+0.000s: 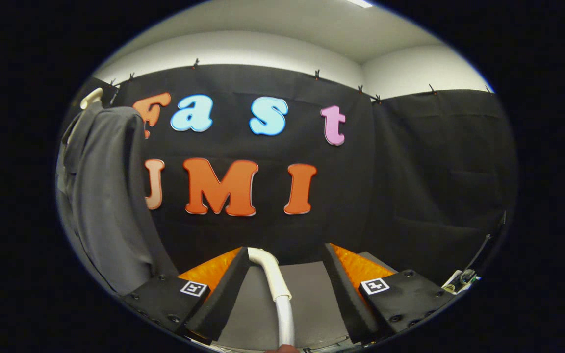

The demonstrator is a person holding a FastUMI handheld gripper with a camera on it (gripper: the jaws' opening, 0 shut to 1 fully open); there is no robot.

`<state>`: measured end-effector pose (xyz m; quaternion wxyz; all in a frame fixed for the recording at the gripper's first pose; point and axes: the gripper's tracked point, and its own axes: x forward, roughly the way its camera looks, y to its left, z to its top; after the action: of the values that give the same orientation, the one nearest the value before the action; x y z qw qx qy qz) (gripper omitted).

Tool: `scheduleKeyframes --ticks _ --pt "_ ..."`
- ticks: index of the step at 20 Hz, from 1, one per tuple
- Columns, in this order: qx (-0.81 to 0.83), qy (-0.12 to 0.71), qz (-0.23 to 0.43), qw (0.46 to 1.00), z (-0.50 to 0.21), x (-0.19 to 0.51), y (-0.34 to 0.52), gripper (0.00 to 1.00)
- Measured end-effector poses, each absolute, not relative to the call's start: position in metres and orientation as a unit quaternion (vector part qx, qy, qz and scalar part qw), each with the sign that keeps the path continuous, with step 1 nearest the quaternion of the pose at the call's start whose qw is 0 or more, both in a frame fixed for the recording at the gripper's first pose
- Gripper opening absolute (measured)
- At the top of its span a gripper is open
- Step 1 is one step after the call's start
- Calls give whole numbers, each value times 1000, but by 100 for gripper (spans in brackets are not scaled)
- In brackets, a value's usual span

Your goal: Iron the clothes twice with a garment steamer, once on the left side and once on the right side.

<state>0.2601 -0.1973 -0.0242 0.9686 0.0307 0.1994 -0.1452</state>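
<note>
The white steamer handle (273, 274) runs up between the jaws of the gripper (286, 262), touching the left one while the right stands apart, so they are spread, not clamped. The grey garment (106, 196) hangs well off to their left (on a pale hanger (90, 98)). Seemingly before grasping; next, closing squarely. No brand legible.

A dark grey garment (103, 196) hangs on a cream-white hanger (90, 98) against the black cloth wall (410, 171). Between the open fingers of the gripper (286, 257) runs a white curved tube (275, 279) over a plain grey surface (312, 304). The room wall (243, 49) above is off-white.
</note>
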Motion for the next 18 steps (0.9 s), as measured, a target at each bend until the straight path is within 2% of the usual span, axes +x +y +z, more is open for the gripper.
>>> scheduleKeyframes --ticks 6,12,18 --pt "117 290 -117 943 -99 328 -210 98" --pt "167 393 -97 899 -174 342 -204 97" --pt "173 450 -93 871 -215 344 -198 97"
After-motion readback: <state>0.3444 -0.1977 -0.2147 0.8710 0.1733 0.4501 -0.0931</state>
